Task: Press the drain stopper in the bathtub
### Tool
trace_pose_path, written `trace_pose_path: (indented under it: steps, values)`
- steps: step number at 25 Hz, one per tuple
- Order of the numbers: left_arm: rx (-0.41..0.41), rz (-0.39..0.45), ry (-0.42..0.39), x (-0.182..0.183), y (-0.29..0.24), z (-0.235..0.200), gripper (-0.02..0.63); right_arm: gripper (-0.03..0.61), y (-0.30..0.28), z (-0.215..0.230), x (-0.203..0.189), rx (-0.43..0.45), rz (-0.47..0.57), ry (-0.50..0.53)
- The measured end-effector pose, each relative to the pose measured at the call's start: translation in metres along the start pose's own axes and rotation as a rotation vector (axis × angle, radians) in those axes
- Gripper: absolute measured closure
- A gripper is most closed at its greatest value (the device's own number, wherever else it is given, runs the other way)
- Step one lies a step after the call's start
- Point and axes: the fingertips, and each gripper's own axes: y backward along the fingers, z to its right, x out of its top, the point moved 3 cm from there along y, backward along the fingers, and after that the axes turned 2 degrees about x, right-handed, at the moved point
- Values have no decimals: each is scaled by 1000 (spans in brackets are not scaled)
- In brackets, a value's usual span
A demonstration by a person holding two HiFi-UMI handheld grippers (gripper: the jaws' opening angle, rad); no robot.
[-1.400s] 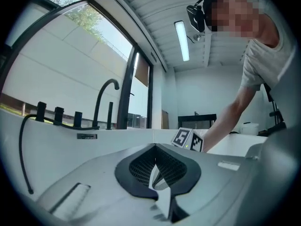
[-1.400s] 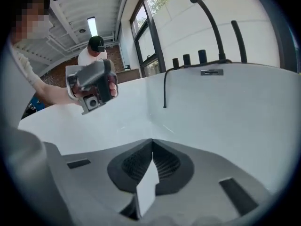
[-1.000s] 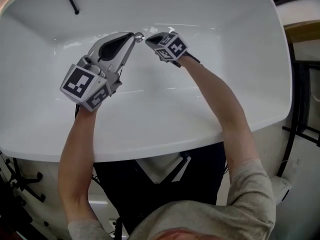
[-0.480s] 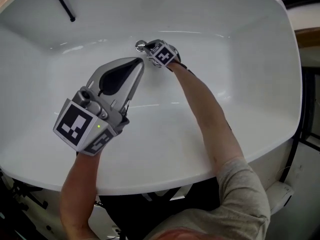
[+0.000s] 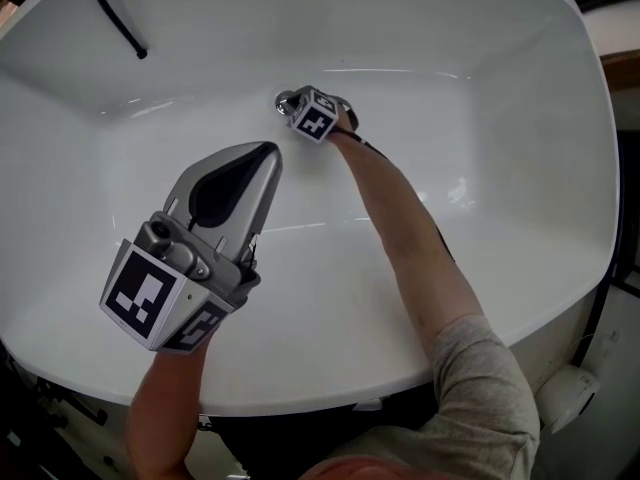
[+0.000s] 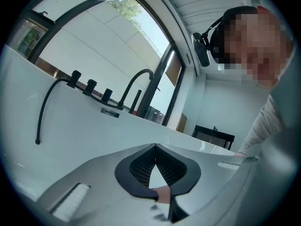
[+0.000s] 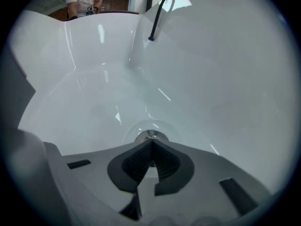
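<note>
1. Where the floor of the bathtub [image 5: 300, 368] rises toward its far wall, the drain stopper [image 5: 283, 99] sits near the middle.
2. The right hand-held gripper [image 5: 291, 103] reaches down to it, jaws together, with the tips on the stopper's metal cap.
3. The left hand-held gripper [image 5: 268, 151] hangs above the near left part of the tub, jaws together with nothing between them.
4. A black hose [image 5: 110, 13] droops over the far left corner.

We see a tall dark-framed window [image 6: 70, 32] behind the curved black tap [image 6: 141, 72], letting in daylight. Right of the tap stand a white wall [image 6: 211, 102] and a low dark table [image 6: 214, 131].
</note>
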Motion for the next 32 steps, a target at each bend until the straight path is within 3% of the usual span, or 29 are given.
trace_pose_path:
  steps: [4,13,22,28,32]
  values:
    - [-4,-5,2,0,0,0,606,575,-9,-4,-11,-9,-47,28]
    - [-8,-14,1,0,-1,2,606,575,-10,1,-7,-32,-23,12]
    - [-14,2,-8,5,-1,4,606,577,-20,-2,-9,-44,-137,185]
    - [4,10,-59,9,1,2,606,577,6,5,-7,-14,-31,-7]
    - [5,49,-103,17,1,4,606,577,78,18,14,49,88,-46]
